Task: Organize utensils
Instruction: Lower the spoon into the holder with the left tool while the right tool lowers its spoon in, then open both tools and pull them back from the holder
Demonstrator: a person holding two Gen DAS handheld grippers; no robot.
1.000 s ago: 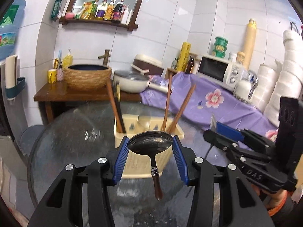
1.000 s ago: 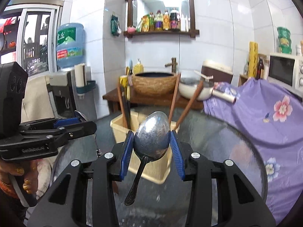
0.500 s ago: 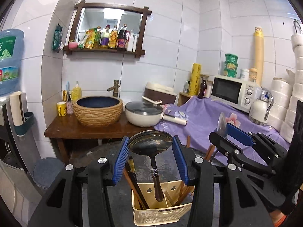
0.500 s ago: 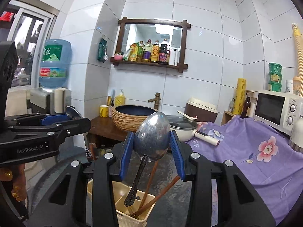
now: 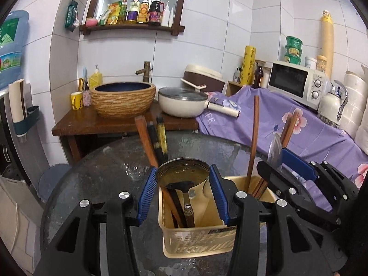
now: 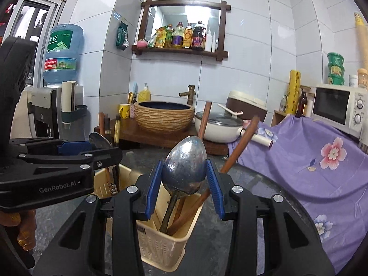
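Observation:
My left gripper [image 5: 182,192] is shut on the bowl of a metal spoon [image 5: 182,174], whose handle hangs down into the left compartment of a cream plastic utensil holder [image 5: 197,239] on the round glass table [image 5: 103,177]. My right gripper [image 6: 185,184] is shut on the bowl of a second metal spoon [image 6: 185,165], whose handle reaches into the holder's right compartment [image 6: 158,248]. Brown chopsticks [image 5: 253,142] stand in the right compartment; brown and black chopsticks [image 5: 151,142] stand in the left. Each gripper shows in the other's view, the left [image 6: 101,147] and the right [image 5: 276,161].
Behind the table stands a wooden bench [image 5: 92,122] with a woven basin [image 5: 123,99] and a white pan [image 5: 184,103]. A purple flowered cloth [image 5: 287,126] covers the counter at right, with a microwave [image 5: 296,80]. A water dispenser [image 6: 55,105] stands at left.
Both grippers have come down over the holder, so the spoon handles now sit inside its compartments. Half a second ago the spoons hung above it.

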